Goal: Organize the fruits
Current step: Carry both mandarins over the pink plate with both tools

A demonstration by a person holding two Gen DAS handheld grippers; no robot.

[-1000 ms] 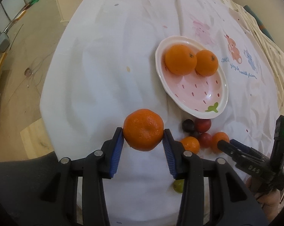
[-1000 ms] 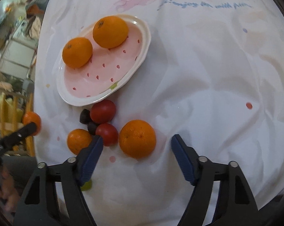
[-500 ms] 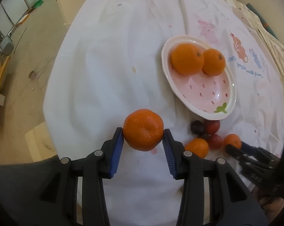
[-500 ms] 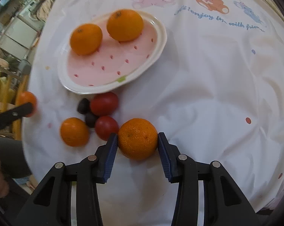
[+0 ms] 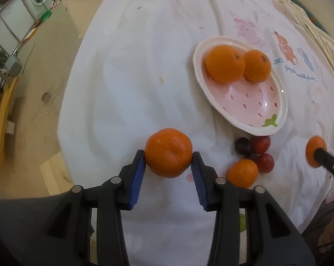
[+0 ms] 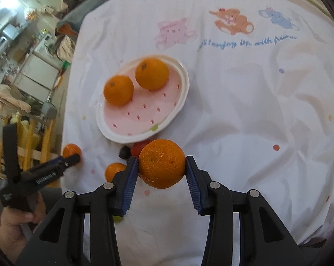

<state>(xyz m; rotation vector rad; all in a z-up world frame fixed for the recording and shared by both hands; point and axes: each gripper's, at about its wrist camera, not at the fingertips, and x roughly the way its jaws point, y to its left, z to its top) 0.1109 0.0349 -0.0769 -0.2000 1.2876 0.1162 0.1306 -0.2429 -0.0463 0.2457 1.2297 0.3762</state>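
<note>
My left gripper point(image 5: 168, 155) is shut on a mandarin point(image 5: 168, 153), held above the white cloth, left of the pink strawberry plate point(image 5: 255, 102). Two oranges point(image 5: 225, 64) lie side by side at the plate's far end. My right gripper point(image 6: 162, 166) is shut on another orange point(image 6: 162, 163), lifted just in front of the plate point(image 6: 144, 115). On the cloth below the plate lie a small orange point(image 5: 242, 173), two red fruits point(image 5: 265, 163) and a dark plum point(image 5: 242, 145). In the right wrist view the left gripper point(image 6: 71, 158) shows at the left, with its mandarin point(image 6: 70, 150).
A white tablecloth point(image 6: 255, 110) with cartoon prints covers the table. Its edge drops to the floor point(image 5: 23, 110) on the left. A green fruit point(image 5: 242, 222) lies partly hidden behind my left gripper's finger. A hand point(image 6: 14, 223) holds the left gripper's handle.
My right gripper's jaws closed on the orange that lay on the cloth and lifted it. The left gripper has kept its mandarin and hardly moved.
</note>
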